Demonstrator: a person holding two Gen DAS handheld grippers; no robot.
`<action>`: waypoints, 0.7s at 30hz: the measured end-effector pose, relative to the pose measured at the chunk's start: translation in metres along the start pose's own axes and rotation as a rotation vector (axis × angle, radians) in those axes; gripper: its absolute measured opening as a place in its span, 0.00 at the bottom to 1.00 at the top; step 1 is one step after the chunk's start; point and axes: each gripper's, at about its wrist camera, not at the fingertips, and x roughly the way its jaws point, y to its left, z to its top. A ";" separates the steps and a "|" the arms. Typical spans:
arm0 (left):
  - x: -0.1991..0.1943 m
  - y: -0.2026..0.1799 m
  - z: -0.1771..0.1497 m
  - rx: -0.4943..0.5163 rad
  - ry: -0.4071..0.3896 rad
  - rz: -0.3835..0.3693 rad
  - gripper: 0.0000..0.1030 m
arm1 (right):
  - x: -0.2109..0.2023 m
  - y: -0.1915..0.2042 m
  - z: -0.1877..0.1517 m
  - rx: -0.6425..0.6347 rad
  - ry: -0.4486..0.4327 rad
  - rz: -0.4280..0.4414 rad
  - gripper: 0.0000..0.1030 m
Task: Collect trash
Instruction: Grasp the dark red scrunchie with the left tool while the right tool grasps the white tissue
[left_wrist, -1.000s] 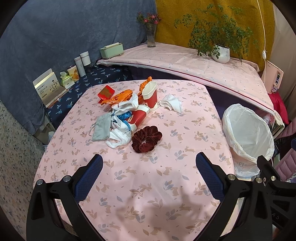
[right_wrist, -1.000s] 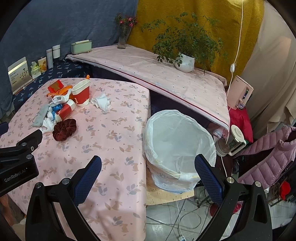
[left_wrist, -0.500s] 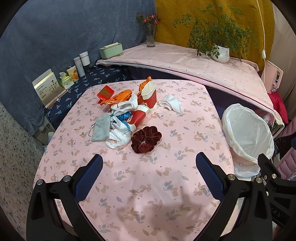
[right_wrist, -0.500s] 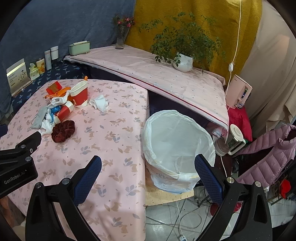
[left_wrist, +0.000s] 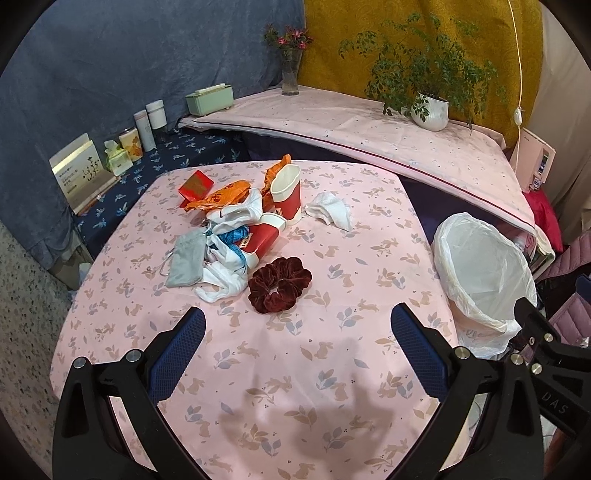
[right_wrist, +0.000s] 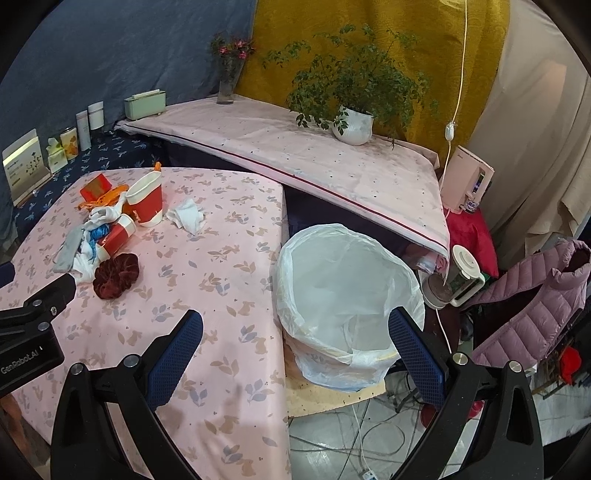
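A surface (left_wrist: 332, 369) covered in a pink cloth with a leaf-and-rabbit print fills most of the left wrist view. Just beside its right edge, lower down, stands a bin (right_wrist: 347, 295) lined with a white plastic bag; its mouth is open and nothing shows inside.

The trash lies in a cluster on the far left part of the surface, well apart from the bin. The left gripper (left_wrist: 297, 354) hangs above the near part of the cloth, spread wide and holding nothing, pointed toward the cluster. The right gripper (right_wrist: 295, 358) is likewise spread wide and empty, with one finger over the edge of the surface and the other over the bin.

In the cluster, a white plastic bag (left_wrist: 225, 273) lies crumpled in the middle, with a grey pouch (left_wrist: 184, 260) touching its left side. A dark red scrunchie (left_wrist: 279, 284) sits nearest the left gripper. One red-and-white paper cup (left_wrist: 286, 194) stands upright; a second cup (left_wrist: 264, 236) lies on its side just in front of it. A crumpled white tissue (left_wrist: 332, 212) lies to the right of the upright cup. An orange wrapper (left_wrist: 218, 197) and a small red box (left_wrist: 195, 184) sit at the far side.
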 end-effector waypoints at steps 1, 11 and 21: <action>0.003 0.004 0.000 -0.005 0.000 -0.006 0.93 | 0.001 0.000 0.001 0.006 -0.006 -0.001 0.93; 0.039 0.069 0.002 -0.118 -0.002 0.048 0.93 | 0.021 0.033 0.004 0.013 -0.039 0.075 0.93; 0.093 0.083 0.001 -0.140 0.079 0.006 0.93 | 0.059 0.064 0.023 0.006 -0.020 0.082 0.93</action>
